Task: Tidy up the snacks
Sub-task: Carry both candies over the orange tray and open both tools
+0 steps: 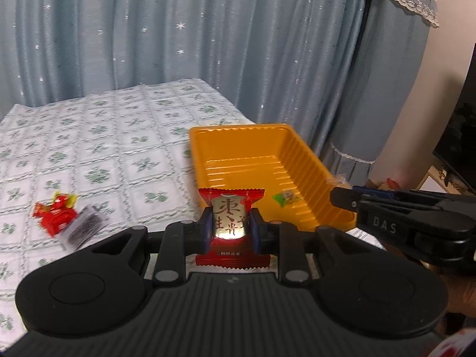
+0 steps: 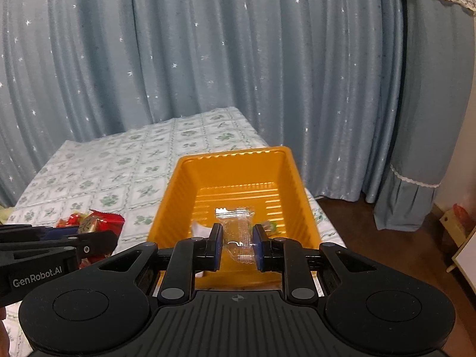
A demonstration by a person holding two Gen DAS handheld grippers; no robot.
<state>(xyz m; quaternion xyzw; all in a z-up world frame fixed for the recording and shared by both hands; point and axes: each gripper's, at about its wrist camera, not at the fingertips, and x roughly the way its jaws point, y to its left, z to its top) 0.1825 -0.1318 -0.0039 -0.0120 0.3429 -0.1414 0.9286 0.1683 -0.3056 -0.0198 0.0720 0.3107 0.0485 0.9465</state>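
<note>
Left of the left gripper (image 1: pixel 229 227) a small pile of snacks (image 1: pixel 64 217) lies on the flowered tablecloth (image 1: pixel 119 136), with bare cloth all around it and on to the far edge by the curtain (image 1: pixel 208 29). The left gripper's pads pinch a red packet (image 1: pixel 230 223) by its two sides, held off the cloth just short of the orange tray's (image 1: pixel 312 160) near left corner. Ahead and to the right the tray sits at the table's right edge; a green sweet (image 1: pixel 286 197) lies on its floor by the near wall, the rest of the floor bare. The right gripper (image 2: pixel 237 244) pinches a clear packet (image 2: pixel 239 238) above the tray's near rim, with open floor (image 2: pixel 372 232) to its right.
</note>
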